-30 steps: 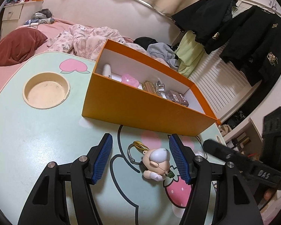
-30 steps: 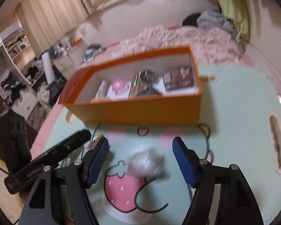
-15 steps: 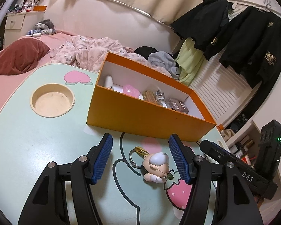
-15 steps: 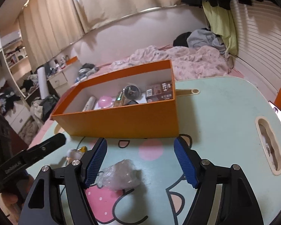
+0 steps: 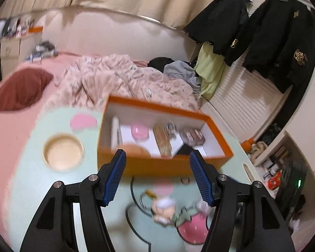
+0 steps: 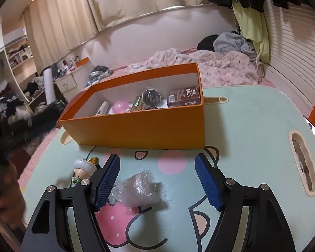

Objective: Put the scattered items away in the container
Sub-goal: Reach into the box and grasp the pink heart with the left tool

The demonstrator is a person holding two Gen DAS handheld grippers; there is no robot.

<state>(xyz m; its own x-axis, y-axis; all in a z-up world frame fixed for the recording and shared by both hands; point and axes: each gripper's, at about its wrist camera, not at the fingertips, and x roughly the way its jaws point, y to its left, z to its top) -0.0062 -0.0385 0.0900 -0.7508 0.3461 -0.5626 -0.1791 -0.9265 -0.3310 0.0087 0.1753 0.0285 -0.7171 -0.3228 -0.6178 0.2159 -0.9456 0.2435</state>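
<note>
Plastic wrap [image 6: 137, 188] between open right gripper [image 6: 157, 181] jaws — touching left pad.

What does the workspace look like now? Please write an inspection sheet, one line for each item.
Surface: mint cartoon-print table with a round hollow and a slot.
Job's things: orange box, open, holding a pink case, a metal cup, a brown carton and more. On the table: a toy figure and a plastic wrap bundle.
Clutter: nothing seen on the table.
Grippers: left gripper jaws open, empty, above the figure; right gripper jaws open, the bundle between them, ungripped.
Cables: nothing seen.
Surroundings: bed with pink quilt, hanging black jackets, curtains, crowded shelves.
</note>
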